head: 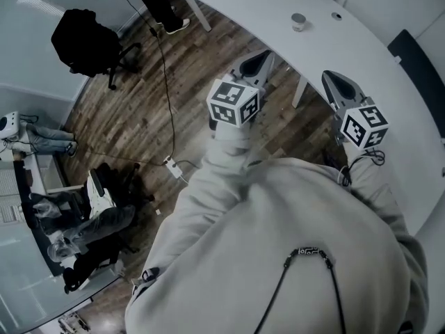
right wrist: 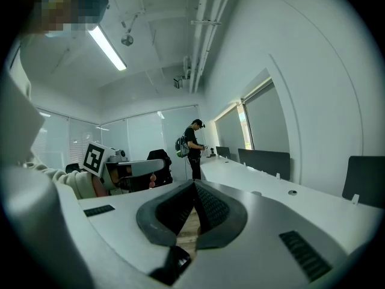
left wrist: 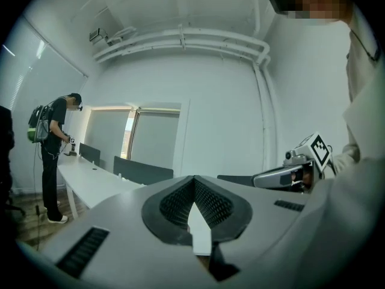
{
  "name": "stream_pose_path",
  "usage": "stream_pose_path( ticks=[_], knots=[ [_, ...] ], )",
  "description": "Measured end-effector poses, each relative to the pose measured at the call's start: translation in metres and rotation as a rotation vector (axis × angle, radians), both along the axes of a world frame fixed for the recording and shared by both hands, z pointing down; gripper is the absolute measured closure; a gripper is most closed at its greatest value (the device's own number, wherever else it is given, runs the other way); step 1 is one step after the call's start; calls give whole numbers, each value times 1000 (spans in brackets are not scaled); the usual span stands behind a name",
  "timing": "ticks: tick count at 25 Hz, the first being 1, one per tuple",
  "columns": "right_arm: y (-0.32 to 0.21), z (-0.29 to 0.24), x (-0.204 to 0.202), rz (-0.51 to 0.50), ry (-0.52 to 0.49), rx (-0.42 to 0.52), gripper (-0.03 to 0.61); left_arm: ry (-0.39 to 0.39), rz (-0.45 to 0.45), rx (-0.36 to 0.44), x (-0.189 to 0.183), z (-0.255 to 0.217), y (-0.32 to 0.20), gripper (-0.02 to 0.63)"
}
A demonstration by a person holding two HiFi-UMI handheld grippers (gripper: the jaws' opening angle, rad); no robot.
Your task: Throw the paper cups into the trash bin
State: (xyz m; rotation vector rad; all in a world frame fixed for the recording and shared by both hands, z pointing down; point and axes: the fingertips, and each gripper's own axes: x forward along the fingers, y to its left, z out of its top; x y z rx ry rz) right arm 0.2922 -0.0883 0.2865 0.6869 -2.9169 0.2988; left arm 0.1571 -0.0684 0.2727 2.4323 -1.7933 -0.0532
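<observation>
A small pale cup [head: 299,21] stands on the curved white desk [head: 379,61]; in the right gripper view it is a small bump [right wrist: 257,192] on that desk. No trash bin is in view. My left gripper [head: 259,60] is held up over the wood floor, short of the desk edge, with its jaws shut and nothing between them [left wrist: 194,182]. My right gripper [head: 336,82] is beside it, nearer the desk, also shut and empty [right wrist: 194,185]. Each gripper shows in the other's view: the right one [left wrist: 295,173] and the left one [right wrist: 129,170].
A standing person with a backpack [right wrist: 192,146] is at the desk's far end. A black office chair [head: 87,40] and a cable [head: 167,96] are on the wood floor. Seated people [head: 83,221] are at the left. Dark screens [left wrist: 141,172] stand behind the desk.
</observation>
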Motion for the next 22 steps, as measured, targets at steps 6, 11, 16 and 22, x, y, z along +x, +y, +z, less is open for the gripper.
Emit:
stream_pose_path(
  ticks=[6, 11, 16, 22],
  knots=[
    [-7, 15, 19, -10, 8, -25, 560, 6, -5, -38, 12, 15, -15, 611],
    [-33, 27, 14, 15, 3, -40, 560, -4, 40, -30, 12, 19, -47, 611],
    [-71, 31, -1, 34, 6, -33, 560, 7, 83, 9, 6, 15, -95, 611],
    [-134, 33, -38, 46, 44, -38, 560, -7, 129, 26, -23, 5, -170, 611]
  ],
)
